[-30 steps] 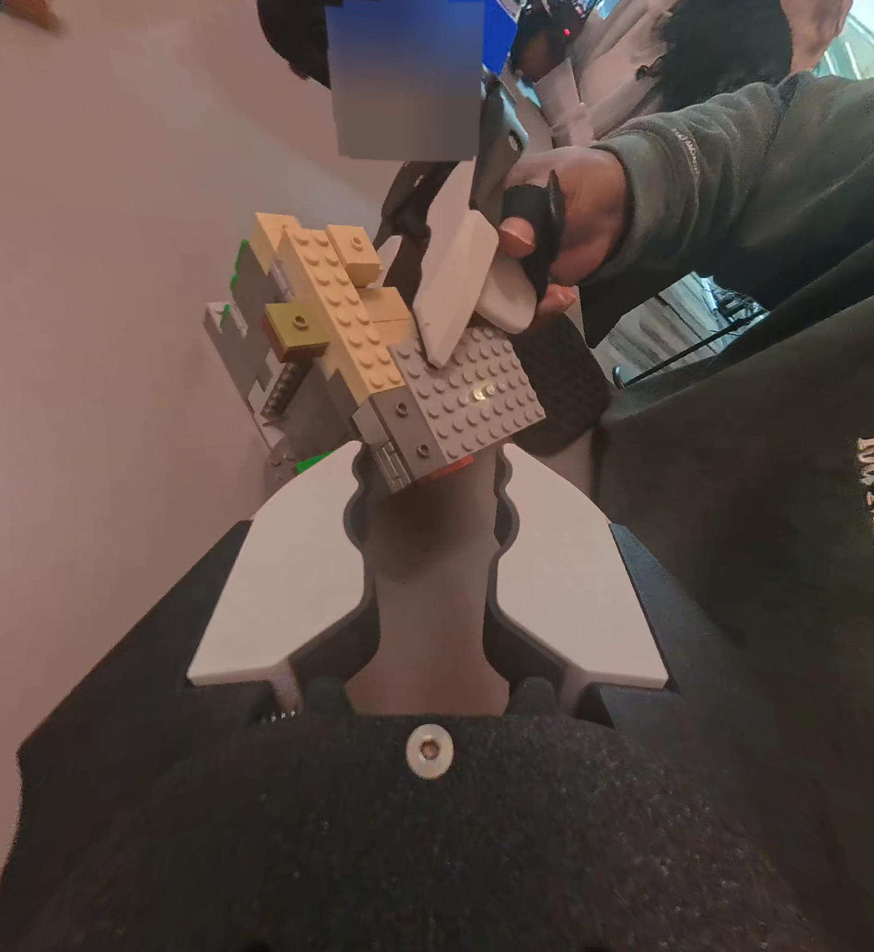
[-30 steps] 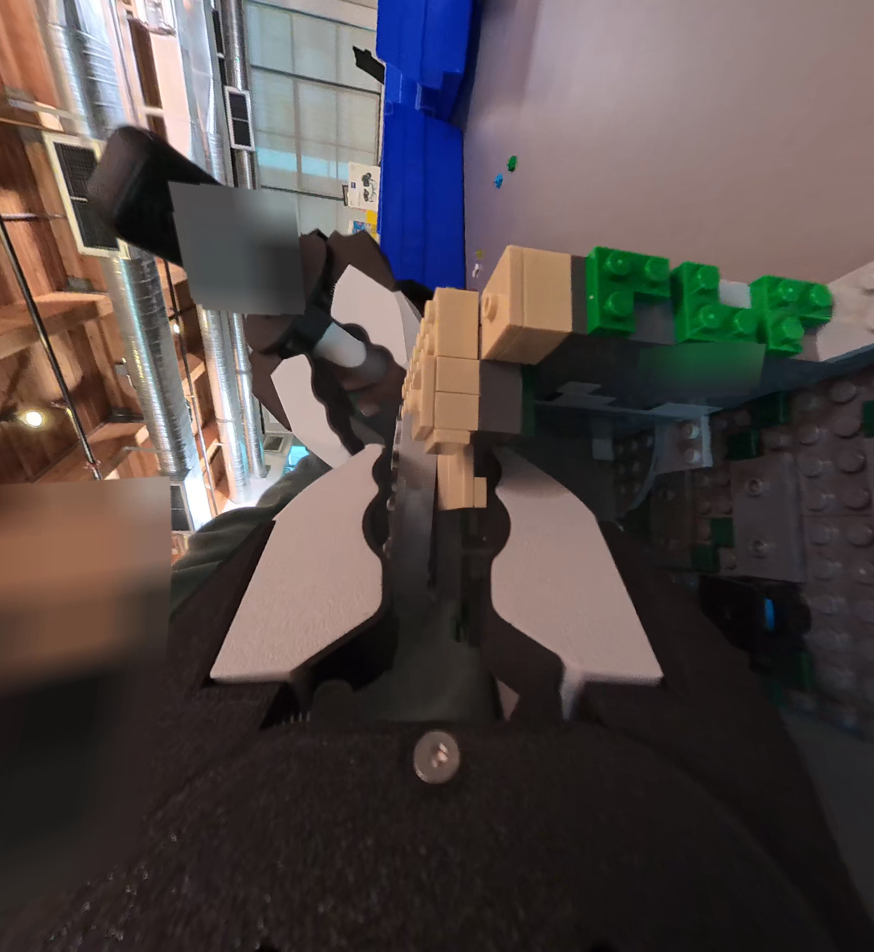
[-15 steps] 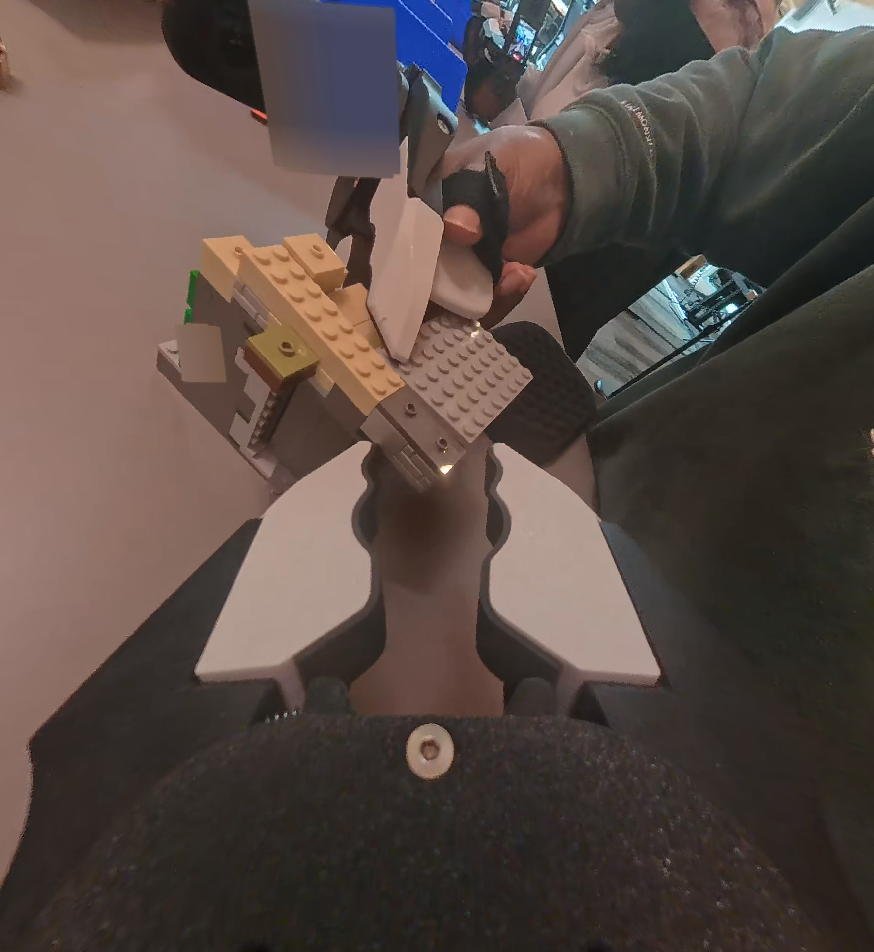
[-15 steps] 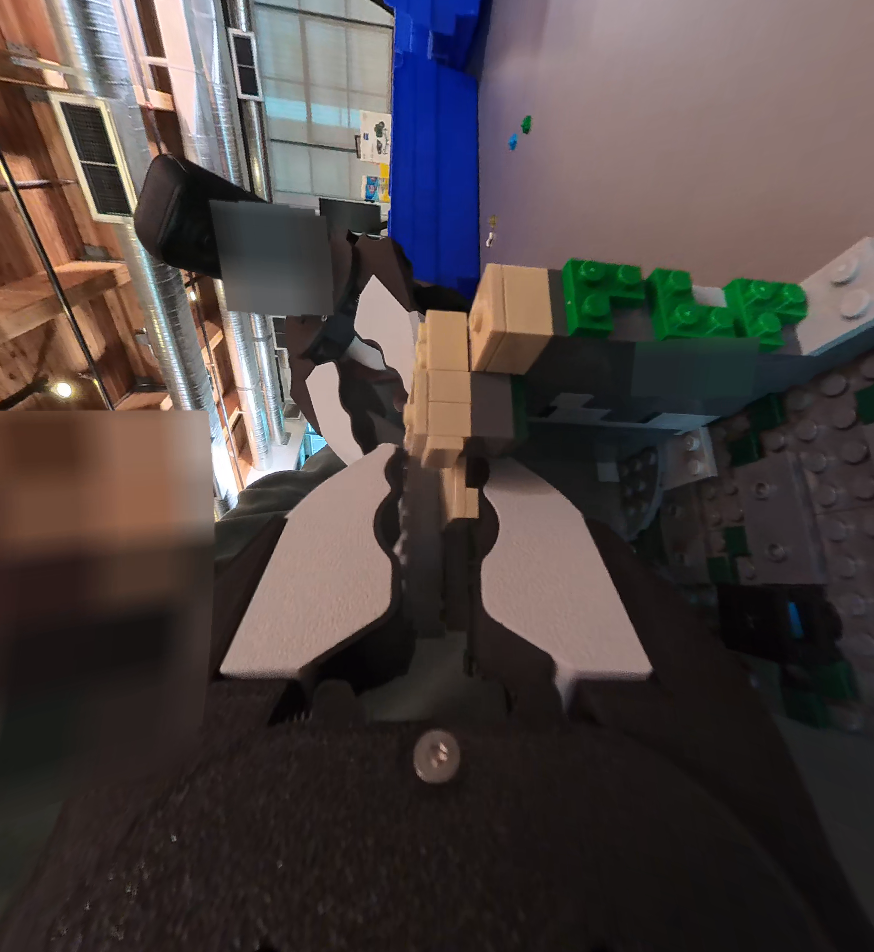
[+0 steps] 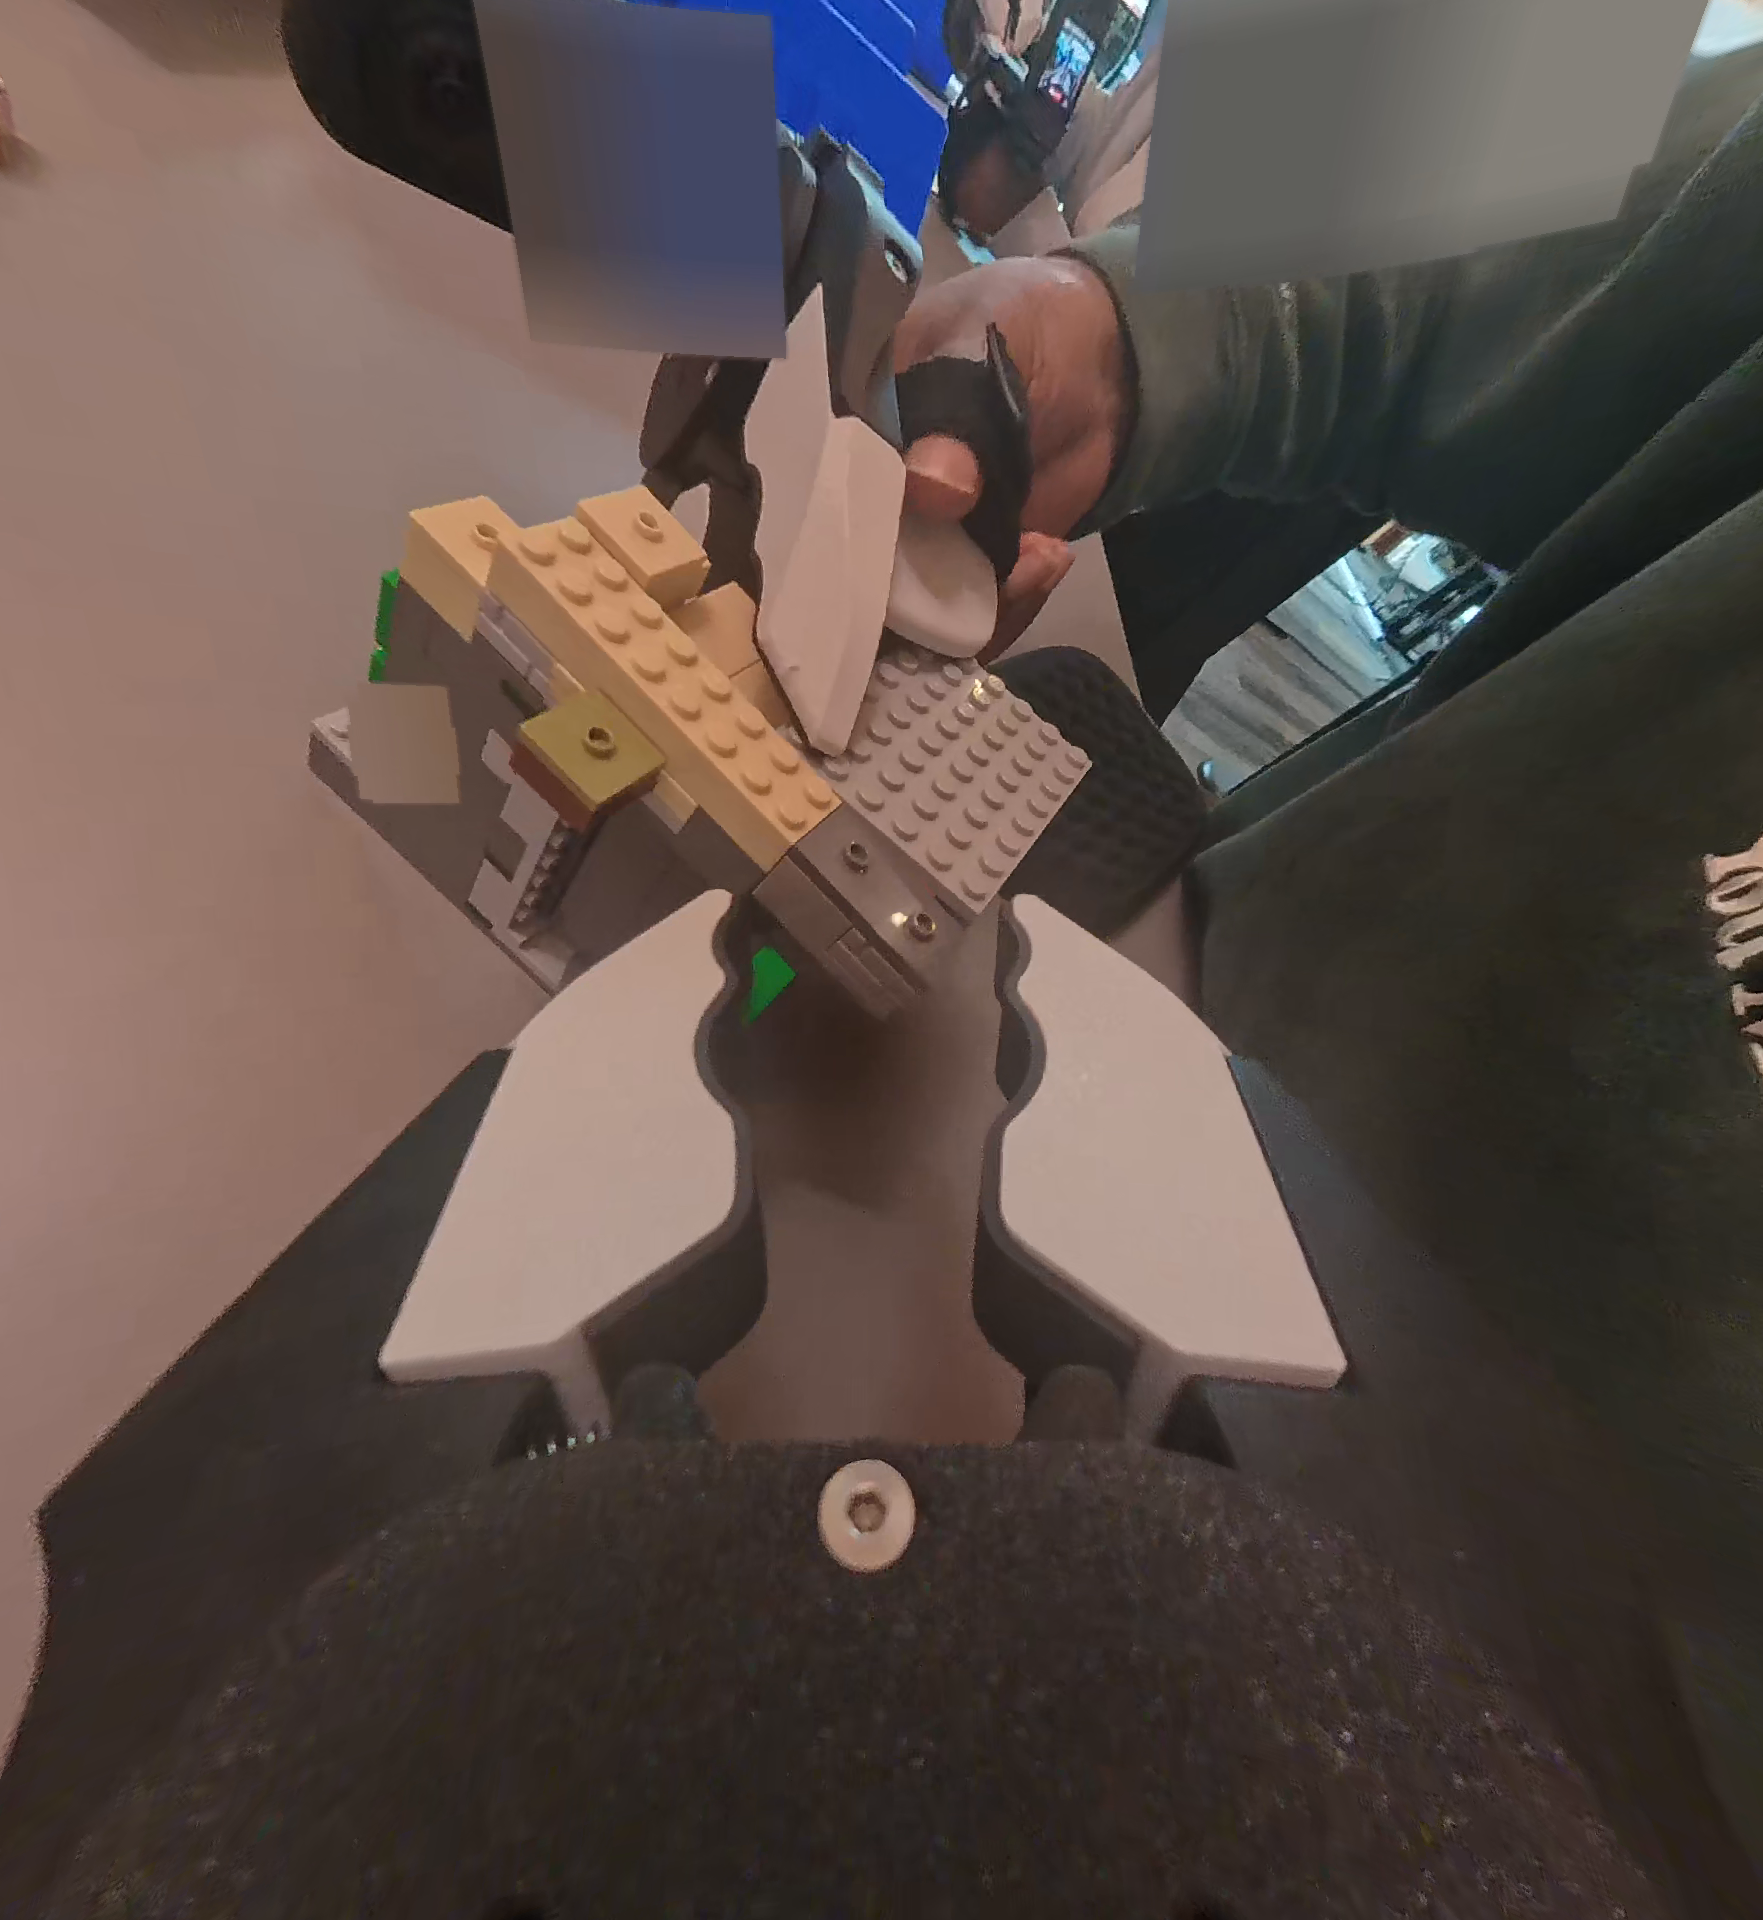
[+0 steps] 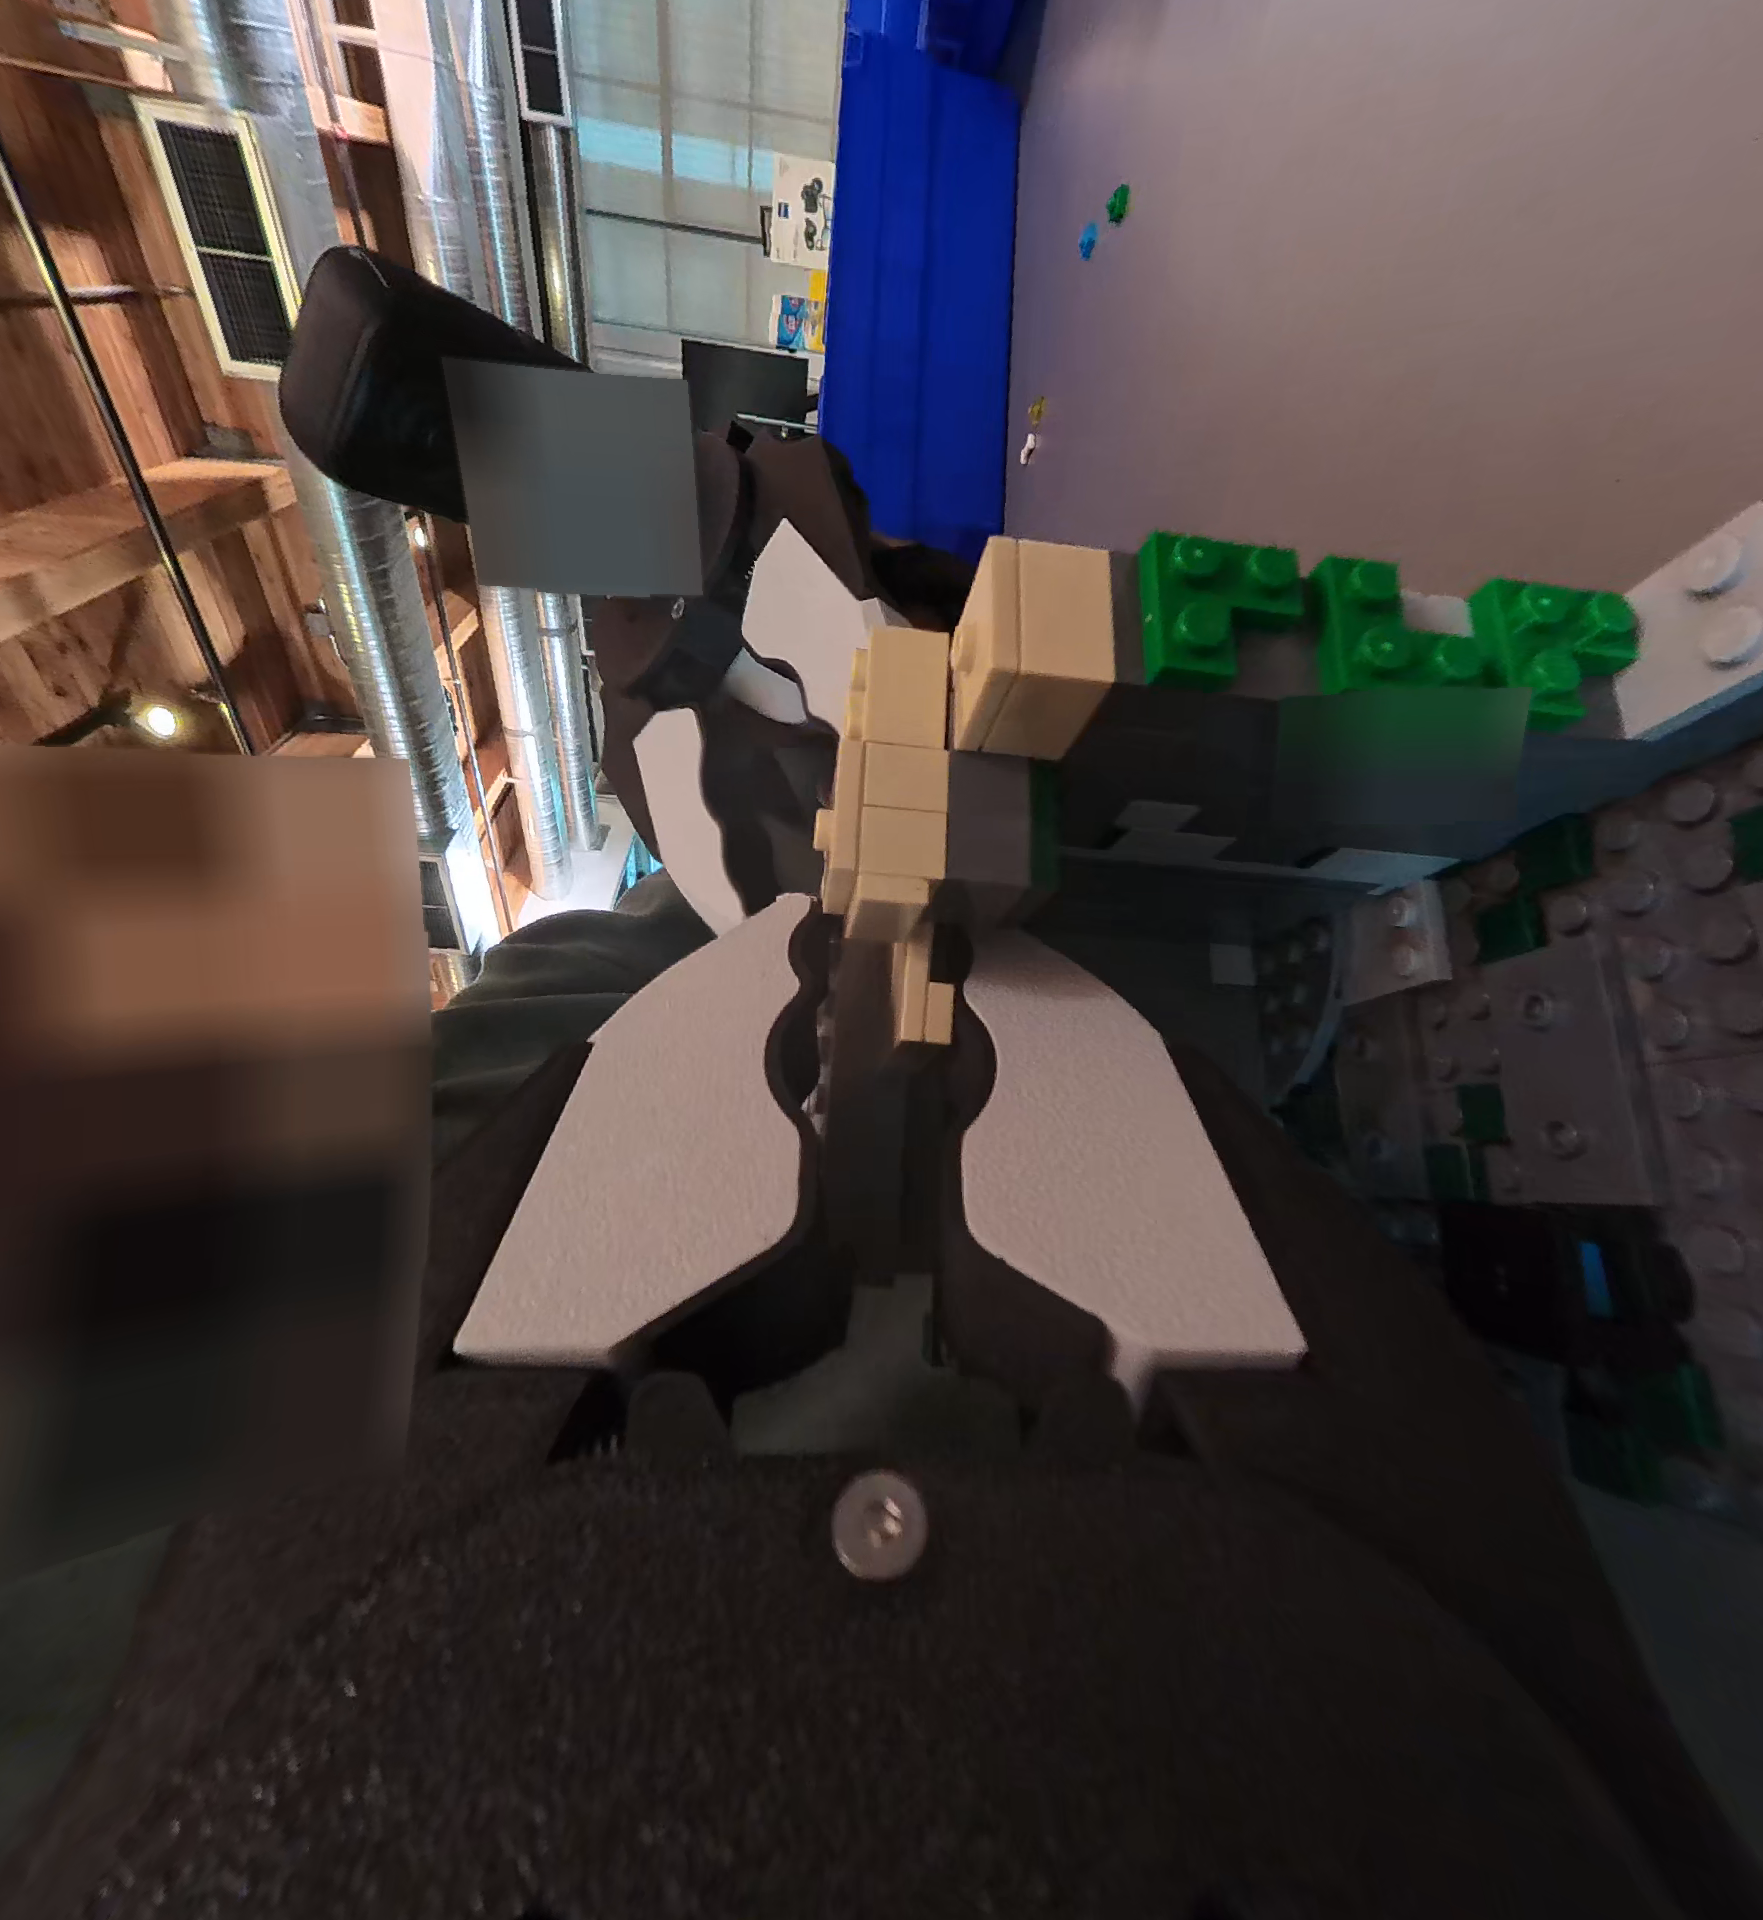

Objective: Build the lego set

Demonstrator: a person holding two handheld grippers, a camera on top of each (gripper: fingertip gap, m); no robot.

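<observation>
Bare tabletop [image 5: 129, 623] lies open left of the brick model [image 5: 648, 707]; a sleeve [image 5: 1479, 416] crowds its right.

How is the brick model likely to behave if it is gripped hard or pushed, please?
The brick model looks rigid, yet probably fragile at its joints: it is many small studded pieces. The olive tile juts out sideways and may snap off. The right claw grips only one thin edge, so the model might pivot or split.

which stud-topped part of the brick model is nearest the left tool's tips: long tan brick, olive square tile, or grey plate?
The flat grey studded plate: its corner block sits right between the left tool fingertips. The long tan brick and olive square single-stud tile lie farther up the model.
</observation>
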